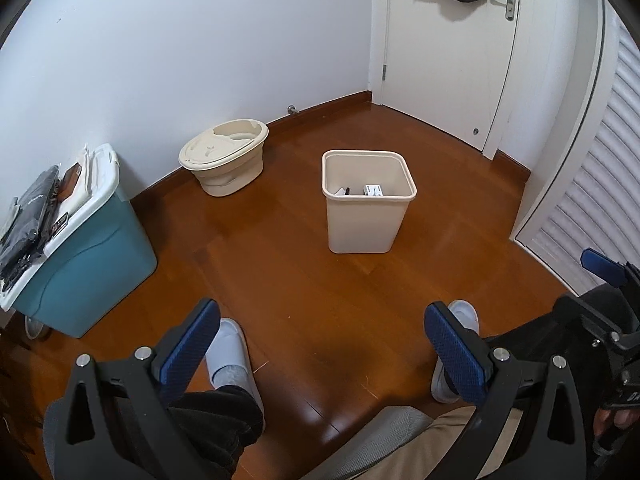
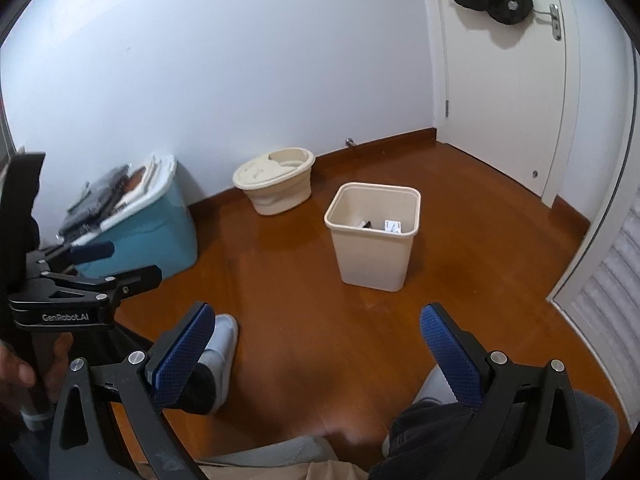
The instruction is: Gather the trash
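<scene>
A beige square waste bin [image 1: 368,204] stands on the wooden floor ahead of me; it also shows in the right wrist view [image 2: 374,236]. Small pieces of trash [image 1: 372,191] lie at its bottom, white and dark [image 2: 390,226]. My left gripper [image 1: 320,344] is open and empty, held above the floor well short of the bin. My right gripper [image 2: 316,348] is open and empty too, at a similar distance. The right gripper's body shows at the right edge of the left wrist view, and the left gripper's body at the left edge of the right wrist view.
A teal storage box [image 1: 84,256] with a white lid and dark items on top stands at the left by the wall. A beige oval tub [image 1: 226,156] stands by the baseboard. A white door [image 1: 448,60] and a louvred door [image 1: 592,200] are at the right. My slippered feet [image 1: 232,356] are below.
</scene>
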`<state>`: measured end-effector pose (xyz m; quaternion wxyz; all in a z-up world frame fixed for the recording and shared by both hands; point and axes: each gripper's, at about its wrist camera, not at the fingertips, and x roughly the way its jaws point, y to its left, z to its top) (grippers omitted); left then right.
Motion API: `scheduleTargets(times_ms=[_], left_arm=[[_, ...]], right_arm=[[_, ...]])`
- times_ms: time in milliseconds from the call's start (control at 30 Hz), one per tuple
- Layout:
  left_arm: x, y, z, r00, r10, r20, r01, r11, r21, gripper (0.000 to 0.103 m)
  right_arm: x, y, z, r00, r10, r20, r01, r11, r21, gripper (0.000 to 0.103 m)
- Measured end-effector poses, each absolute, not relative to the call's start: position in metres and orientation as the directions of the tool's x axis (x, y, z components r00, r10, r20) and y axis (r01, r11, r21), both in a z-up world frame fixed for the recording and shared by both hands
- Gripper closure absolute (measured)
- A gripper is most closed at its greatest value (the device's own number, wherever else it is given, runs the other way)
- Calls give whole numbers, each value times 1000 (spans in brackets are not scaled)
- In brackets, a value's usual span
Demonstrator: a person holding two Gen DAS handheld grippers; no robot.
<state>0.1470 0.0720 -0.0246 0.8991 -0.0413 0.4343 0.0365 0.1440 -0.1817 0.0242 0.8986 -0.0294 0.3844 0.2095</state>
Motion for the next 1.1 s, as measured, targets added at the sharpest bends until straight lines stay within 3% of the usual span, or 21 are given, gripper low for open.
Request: scheduleTargets(times_ms=[1100], left_arm=[[148,82,-36,609,5,-793,-80,995,-55,0]], right_arm=[[147,-182,19,612,358,-706,-391,912,124,0]])
